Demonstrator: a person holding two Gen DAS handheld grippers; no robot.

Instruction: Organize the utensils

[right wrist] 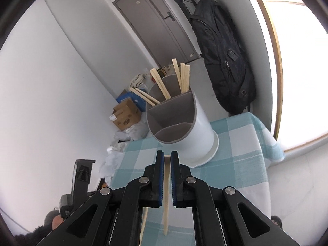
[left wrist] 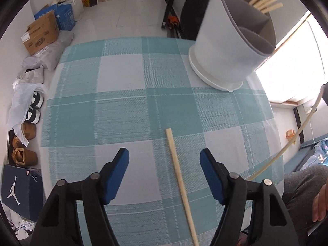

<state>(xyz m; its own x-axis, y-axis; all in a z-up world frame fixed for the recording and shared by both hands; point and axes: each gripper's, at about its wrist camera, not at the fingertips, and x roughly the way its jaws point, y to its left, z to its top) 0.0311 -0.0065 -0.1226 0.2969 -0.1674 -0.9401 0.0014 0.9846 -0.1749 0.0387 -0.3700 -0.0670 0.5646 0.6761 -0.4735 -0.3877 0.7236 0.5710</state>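
Left wrist view: the left gripper (left wrist: pixel 164 176) points steeply down at the counter (left wrist: pixel 123 106), which is covered in a teal-and-white checked cloth. Its blue-padded fingers (left wrist: pixel 117 176) stand well apart with nothing pressed between them. A pale wooden chopstick lying flat on the cloth (left wrist: pixel 180 184) sits inside that gap, nearer the right-hand pad than the left-hand one. Its long axis runs almost along the line the gripper points, from a squared end ahead of the fingertips back under the gripper body, leaning slightly left at the far end. So the fingers straddle the stick across its width, and the likely next move is to sink and close. The white cylindrical utensil holder with grey inner dividers (left wrist: pixel 229 47) stands far ahead to the right, already holding several chopsticks. A second pale stick arcs through the right edge of the view, in the air.

Right wrist view: the right gripper (right wrist: pixel 167 155) has its fingers all but closed on a pale wooden chopstick (right wrist: pixel 166 194), which runs lengthwise between the pads and hangs out below. The utensil holder (right wrist: pixel 196 131) is straight ahead, just beyond the fingertips, its empty front compartment nearest. This hand looks ready to deliver first.
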